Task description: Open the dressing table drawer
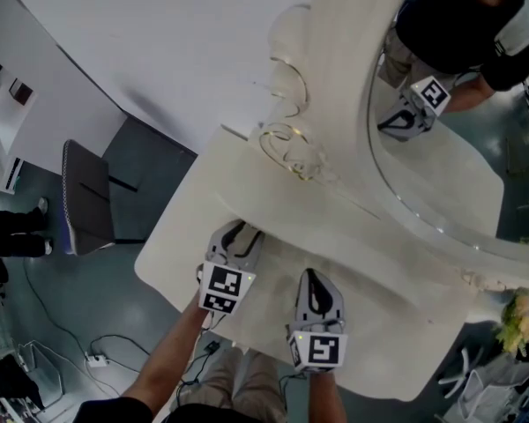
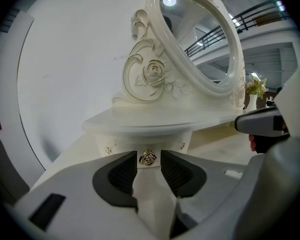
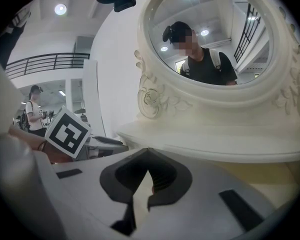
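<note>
While the person stands over it, the cream dressing table point(image 1: 247, 179) fills the middle of the room, its top bare and matt, backed against a curved white wall point(image 1: 159, 42). An oval mirror point(image 1: 458, 148) in a carved frame with a rose relief point(image 2: 154, 71) rises from a raised shelf point(image 2: 155, 120). A grey chair point(image 1: 84, 196) stands to one side on the grey-green floor point(image 1: 97, 298), where cables point(image 1: 106, 349) trail. Pale flowers point(image 1: 516, 320) sit at the table's far end.

The small drawer point(image 2: 135, 144) sits under that shelf. Its gold knob point(image 2: 147, 157) shows in the gap between the left gripper's point(image 1: 238, 236) tips, which stand apart with the pads not on it. The right gripper point(image 1: 316, 289) rests beside it over the tabletop, jaws together on nothing.

The only print I can make out is the black-and-white square marker point(image 1: 225, 289) on each gripper's cube.
</note>
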